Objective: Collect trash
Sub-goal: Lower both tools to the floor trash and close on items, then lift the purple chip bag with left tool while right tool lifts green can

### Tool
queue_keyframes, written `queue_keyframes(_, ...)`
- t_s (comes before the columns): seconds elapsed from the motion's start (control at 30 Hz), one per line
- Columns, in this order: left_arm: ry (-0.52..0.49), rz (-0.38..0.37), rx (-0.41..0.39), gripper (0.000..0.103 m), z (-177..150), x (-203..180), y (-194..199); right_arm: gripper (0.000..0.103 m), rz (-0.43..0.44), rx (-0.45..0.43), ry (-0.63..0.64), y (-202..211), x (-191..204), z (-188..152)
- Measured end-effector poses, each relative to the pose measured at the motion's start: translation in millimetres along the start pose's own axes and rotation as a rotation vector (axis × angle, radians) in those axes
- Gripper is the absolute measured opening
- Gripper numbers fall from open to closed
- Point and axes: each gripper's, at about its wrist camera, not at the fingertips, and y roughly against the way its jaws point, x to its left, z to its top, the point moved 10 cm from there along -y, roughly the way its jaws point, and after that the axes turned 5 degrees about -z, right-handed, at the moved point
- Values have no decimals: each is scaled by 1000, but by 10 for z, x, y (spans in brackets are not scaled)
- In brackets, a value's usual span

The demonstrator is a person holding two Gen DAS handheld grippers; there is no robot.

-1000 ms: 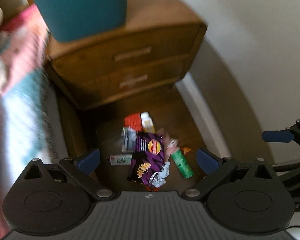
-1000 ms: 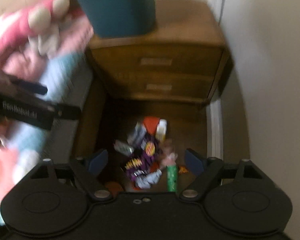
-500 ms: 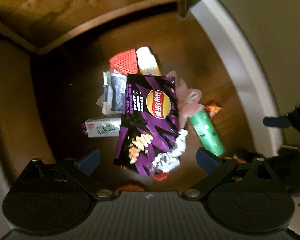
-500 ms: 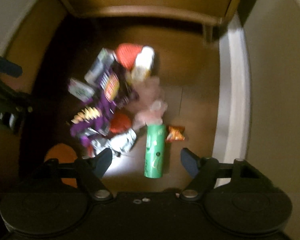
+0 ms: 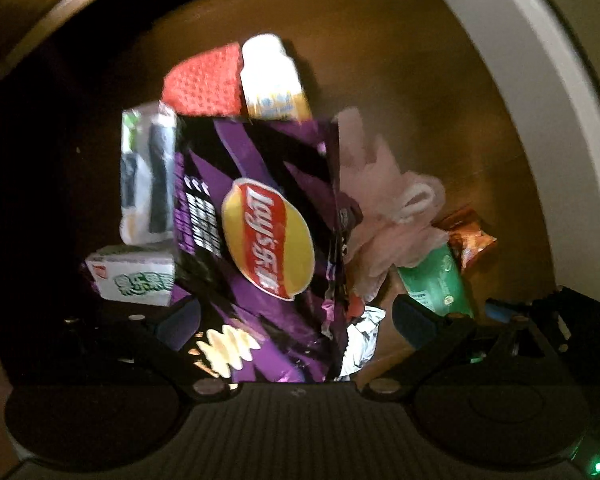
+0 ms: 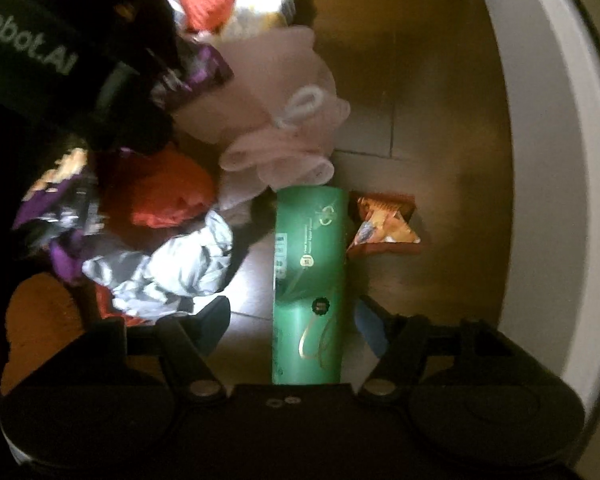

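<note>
Your right gripper has fingers spread either side of the green tube on the floor, positioned for a pinch. Your left gripper, fingers likewise spread, straddles the purple Lay's crisp bag.

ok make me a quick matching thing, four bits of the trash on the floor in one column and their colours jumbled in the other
Things:
1. chip bag
2. tube
3. bath pouf
4. small snack packet

Colours:
a. pale pink
b. orange
c. purple
d. green

Pairs: 1-c, 2-d, 3-a, 4-b

The tube lies on the floor between the open fingers of the right tool, and the chip bag lies in front of the open left tool.
</note>
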Motion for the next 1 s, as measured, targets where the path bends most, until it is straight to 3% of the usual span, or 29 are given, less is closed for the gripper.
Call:
queue_keyframes(0.1, 3, 10, -2, 100, -17, -2, -112, 65, -19, 13, -18, -183, -20, 3)
queue_keyframes(0.2, 2, 18, 6, 89, -42, 32, -177, 59, -32, 26, -42, -300, -42, -4)
queue_keyframes(0.37, 42, 19, 18, 59, -93, 142, -224, 52, -64, 26, -20, -379, -39, -6)
queue_keyframes(0.43, 66, 13, 14, 56, -114, 188, -205, 48, -74, 20, -8, -376, -26, -1)
queue_keyframes(0.57, 81, 12, -1, 35, -153, 232, -134, 48, -83, 13, 4, -296, -4, -17)
queue_keyframes(0.77, 91, 15, -16, 25, -220, 293, 52, 48, -62, -1, 8, 7, 155, -145)
queue_keyframes(1.0, 120, 6, -38, 16, -327, 419, 529, 48, -17, -3, -99, 643, 185, -252)
